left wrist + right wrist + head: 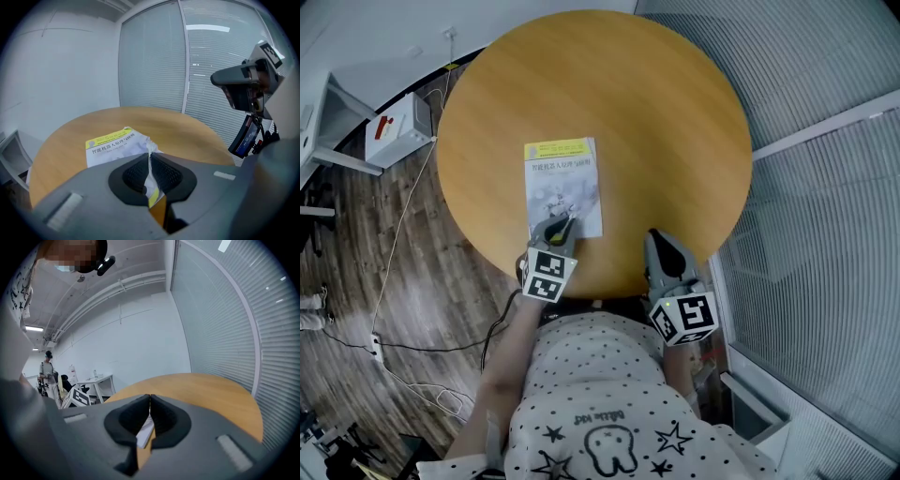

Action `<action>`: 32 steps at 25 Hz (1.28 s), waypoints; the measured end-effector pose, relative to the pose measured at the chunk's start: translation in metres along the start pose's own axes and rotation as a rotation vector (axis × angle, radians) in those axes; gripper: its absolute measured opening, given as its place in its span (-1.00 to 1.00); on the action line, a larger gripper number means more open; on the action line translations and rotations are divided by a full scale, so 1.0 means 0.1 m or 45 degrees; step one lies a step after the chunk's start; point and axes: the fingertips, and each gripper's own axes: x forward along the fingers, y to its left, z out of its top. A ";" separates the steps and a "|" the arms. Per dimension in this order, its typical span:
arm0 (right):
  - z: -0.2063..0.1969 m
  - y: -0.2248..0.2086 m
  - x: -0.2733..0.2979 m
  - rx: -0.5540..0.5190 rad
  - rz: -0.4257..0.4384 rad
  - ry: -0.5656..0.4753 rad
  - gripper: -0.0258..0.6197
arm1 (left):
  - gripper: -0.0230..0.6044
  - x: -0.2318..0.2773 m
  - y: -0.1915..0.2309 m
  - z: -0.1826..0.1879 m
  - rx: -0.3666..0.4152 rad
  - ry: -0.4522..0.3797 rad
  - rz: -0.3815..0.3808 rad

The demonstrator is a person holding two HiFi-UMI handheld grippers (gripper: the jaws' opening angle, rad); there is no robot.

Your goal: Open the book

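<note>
Black ribbed fingers [135, 174] of the left gripper [150, 163] pinch a thin white sheet at the near edge of the book [111, 145]. The sheet stands crumpled and raised between the pads while the rest of the book lies flat. Seen from the head view, the left gripper [560, 226] reaches over the book's [563, 185] edge closest to the person, its marker cube just behind it. The book has a pale cover with a yellow band along its far edge, and it lies on the round wooden bench [600, 84] towards the person's side.

To the right, well apart from the book, the right gripper [664, 249] rests over the near rim of the bench. In its own view the right gripper's [150, 403] fingers are pressed together with nothing between them, and the bench [213, 390] stretches beyond.

The person wears a dotted white shirt [600, 375]. A white box [396, 127] with a red label sits on the wood-patterned floor [422, 281] left of the bench, with cables [389, 272] trailing past it. Slatted blinds [825, 216] line the right side of the room.
</note>
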 end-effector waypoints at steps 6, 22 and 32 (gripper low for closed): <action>0.04 0.11 0.05 -0.018 0.017 -0.006 -0.91 | -0.84 -0.17 0.31 0.08 -0.050 -0.076 0.119; 0.13 0.43 0.24 -0.053 0.105 -0.008 -0.91 | -0.85 -0.69 1.02 -0.14 -0.230 -0.106 0.393; 0.15 0.53 0.32 -0.081 0.169 0.008 -0.91 | -0.85 -0.86 1.18 -0.27 -0.302 -0.110 0.491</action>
